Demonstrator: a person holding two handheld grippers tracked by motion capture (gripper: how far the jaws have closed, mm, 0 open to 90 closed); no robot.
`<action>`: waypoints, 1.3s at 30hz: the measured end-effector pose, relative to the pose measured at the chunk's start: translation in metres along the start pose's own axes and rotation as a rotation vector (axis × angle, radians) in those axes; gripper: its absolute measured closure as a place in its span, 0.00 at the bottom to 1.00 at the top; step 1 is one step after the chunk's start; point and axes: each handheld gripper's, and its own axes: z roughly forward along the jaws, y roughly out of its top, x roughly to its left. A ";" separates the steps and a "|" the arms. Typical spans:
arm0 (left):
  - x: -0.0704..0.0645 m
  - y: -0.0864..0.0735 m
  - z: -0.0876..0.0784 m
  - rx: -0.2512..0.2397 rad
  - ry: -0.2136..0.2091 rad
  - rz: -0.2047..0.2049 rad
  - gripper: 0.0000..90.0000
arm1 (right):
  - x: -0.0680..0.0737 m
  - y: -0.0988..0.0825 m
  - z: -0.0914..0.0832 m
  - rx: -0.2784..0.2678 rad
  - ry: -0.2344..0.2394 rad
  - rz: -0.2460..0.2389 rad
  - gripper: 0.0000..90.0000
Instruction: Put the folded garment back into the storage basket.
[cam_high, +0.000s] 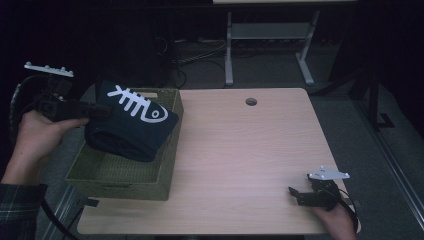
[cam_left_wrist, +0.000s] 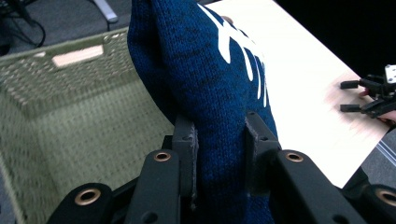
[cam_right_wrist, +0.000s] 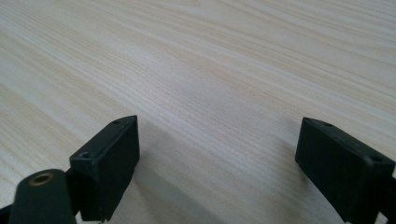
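Observation:
A folded dark blue knitted garment (cam_high: 130, 125) with a white fish-bone print hangs over the green woven basket (cam_high: 162, 175) at the table's left edge. My left gripper (cam_high: 102, 111) is shut on the garment's left side and holds it above the basket's inside. In the left gripper view the blue knit (cam_left_wrist: 205, 84) is pinched between the two black pads, with the basket wall (cam_left_wrist: 70, 107) behind it. My right gripper (cam_high: 292, 196) rests at the table's front right corner, open and with nothing in it. The right gripper view has its jaws wide apart over bare wood (cam_right_wrist: 210, 70).
The light wooden table (cam_high: 240, 150) has a round cable hole (cam_high: 251, 102) near its far edge. The right gripper (cam_left_wrist: 348, 95) appears far off in the left gripper view. Another table's metal legs (cam_high: 230, 50) stand on the dark floor behind.

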 end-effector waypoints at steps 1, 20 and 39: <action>0.006 -0.005 0.001 0.006 0.005 -0.015 0.78 | 0.000 0.000 0.000 0.000 0.000 0.000 0.15; 0.043 -0.047 0.019 0.046 0.042 -0.134 0.78 | 0.000 0.000 0.000 0.000 -0.002 0.003 0.15; 0.055 -0.068 0.059 0.102 0.020 -0.180 0.78 | 0.000 0.000 0.000 0.000 -0.003 0.002 0.15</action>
